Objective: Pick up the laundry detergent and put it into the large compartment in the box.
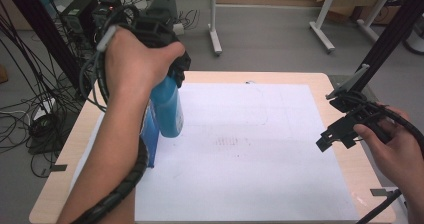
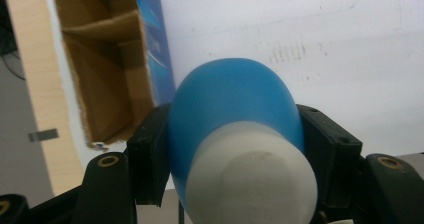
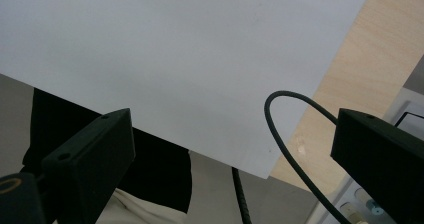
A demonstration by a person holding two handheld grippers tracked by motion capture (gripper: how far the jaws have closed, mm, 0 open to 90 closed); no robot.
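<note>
Blue bottle (image 1: 167,111) with a white cap hangs in the left gripper (image 1: 172,76) at the upper left of the high view, in the air just above the open cardboard box (image 1: 150,134); in the left gripper view its jaws are closed tight on the bottle (image 2: 235,99) just behind the white cap (image 2: 250,179), and the box (image 2: 107,69) stands open at the upper left. I judge the step in hand is lifting the bottle out of the box, and the next move calls for carrying it over the white sheet (image 1: 250,149) and setting it down upright. At the right edge of the high view the right gripper (image 1: 332,139) waits with its jaws wide apart and nothing between them.
</note>
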